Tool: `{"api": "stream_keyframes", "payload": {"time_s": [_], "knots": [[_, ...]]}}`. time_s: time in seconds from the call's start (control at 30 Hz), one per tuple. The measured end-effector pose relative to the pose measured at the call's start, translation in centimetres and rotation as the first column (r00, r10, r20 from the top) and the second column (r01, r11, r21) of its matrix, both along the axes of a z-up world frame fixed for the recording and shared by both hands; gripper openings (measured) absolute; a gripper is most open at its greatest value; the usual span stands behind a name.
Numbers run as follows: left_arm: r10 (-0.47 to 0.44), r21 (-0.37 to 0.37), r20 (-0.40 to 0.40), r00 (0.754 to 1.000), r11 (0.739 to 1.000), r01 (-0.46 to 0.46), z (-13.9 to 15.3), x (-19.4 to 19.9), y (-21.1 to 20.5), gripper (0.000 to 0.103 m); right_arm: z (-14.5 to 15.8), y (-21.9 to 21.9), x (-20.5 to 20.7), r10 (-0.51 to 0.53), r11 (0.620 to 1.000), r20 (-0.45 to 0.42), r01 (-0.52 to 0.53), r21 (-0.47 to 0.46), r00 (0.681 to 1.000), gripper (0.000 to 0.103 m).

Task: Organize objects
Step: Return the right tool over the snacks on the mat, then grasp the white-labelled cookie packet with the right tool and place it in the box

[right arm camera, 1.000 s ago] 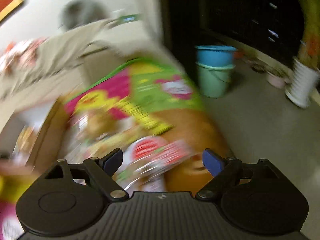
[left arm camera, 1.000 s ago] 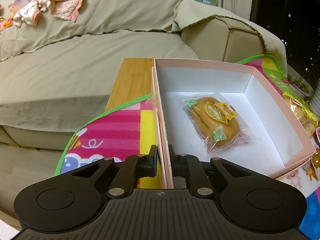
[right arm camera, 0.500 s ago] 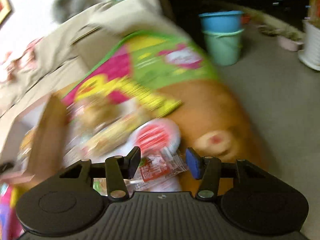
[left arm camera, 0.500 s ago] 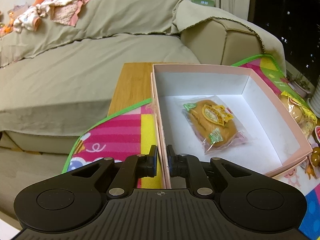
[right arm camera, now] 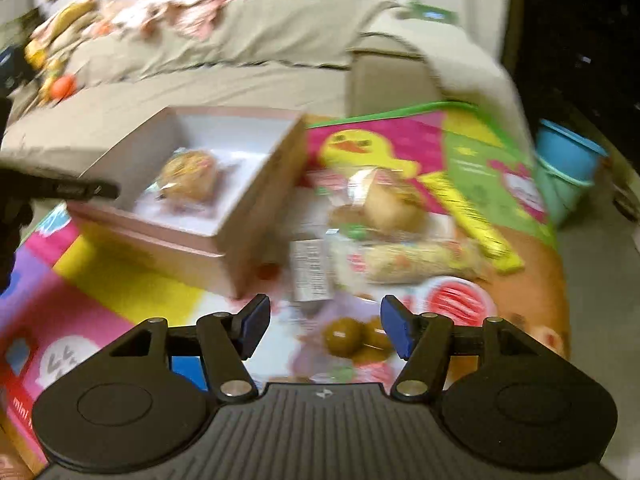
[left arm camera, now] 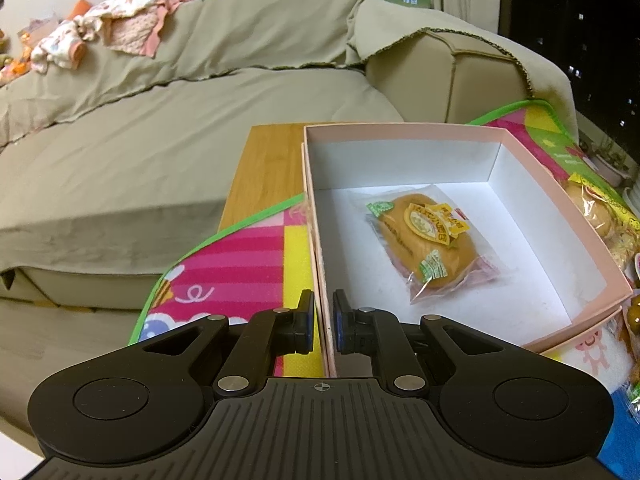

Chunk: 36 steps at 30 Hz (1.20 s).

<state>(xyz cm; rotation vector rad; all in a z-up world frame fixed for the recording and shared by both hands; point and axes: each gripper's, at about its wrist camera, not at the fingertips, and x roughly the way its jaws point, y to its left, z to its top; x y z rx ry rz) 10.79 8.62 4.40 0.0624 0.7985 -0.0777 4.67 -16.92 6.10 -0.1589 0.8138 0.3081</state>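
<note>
A pink box with a white inside stands on the colourful play mat. One wrapped bread bun lies in it. My left gripper is shut on the box's near left wall, one pad on each side. The right wrist view is blurred: the box is at left and several loose snack packets lie to its right, among them a wrapped bun and a long packet. My right gripper hovers over brown round snacks, its jaws opening with nothing pressed between them.
A beige covered sofa with clothes on it runs behind the low wooden table. Two stacked buckets stand on the floor at the right, past the mat's edge. A round red-and-white packet lies near the right fingertip.
The right gripper has swung left from the floor and buckets toward the box and rolled level; its jaws narrowed, then widened again. The left gripper has stayed clamped on the box wall.
</note>
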Motion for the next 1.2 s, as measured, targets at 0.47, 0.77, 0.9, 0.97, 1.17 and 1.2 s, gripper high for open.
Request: {"api": "stream_keyframes", "payload": {"time_s": [0.47,0.77,0.9,0.97,1.17,1.2], "knots": [[-0.004,-0.016,0.006,1.0,1.0,0.004,0.0,-0.1,0.3,0.012,-2.4,1.8,3.3,0.042,0.998,-0.068,-0.045,-0.034,0.997,0.041],[-0.005,-0.021,0.006,1.0,1.0,0.005,0.1,-0.1,0.3,0.012,-2.1,1.5,1.0,0.007,1.0,-0.101,-0.01,-0.025,0.995,0.041],[-0.003,-0.052,0.003,1.0,0.999,0.003,0.0,0.1,0.7,0.012,-1.6,2.1,-0.7,0.016,1.0,-0.144,-0.014,0.009,0.99,0.044],[-0.001,-0.068,0.0,1.0,0.998,0.001,-0.1,0.2,0.9,0.012,-1.1,2.5,-1.3,0.057,0.998,-0.169,-0.049,0.051,0.984,0.045],[0.015,-0.087,-0.009,1.0,0.996,-0.016,-0.5,0.4,1.0,0.012,-0.8,3.6,-0.4,0.021,1.0,-0.103,-0.021,-0.004,0.994,0.053],[0.019,-0.09,-0.009,1.0,0.996,-0.02,-0.6,0.4,1.1,0.012,-0.8,3.6,-0.4,0.021,1.0,-0.103,-0.021,-0.004,0.994,0.054]]}}
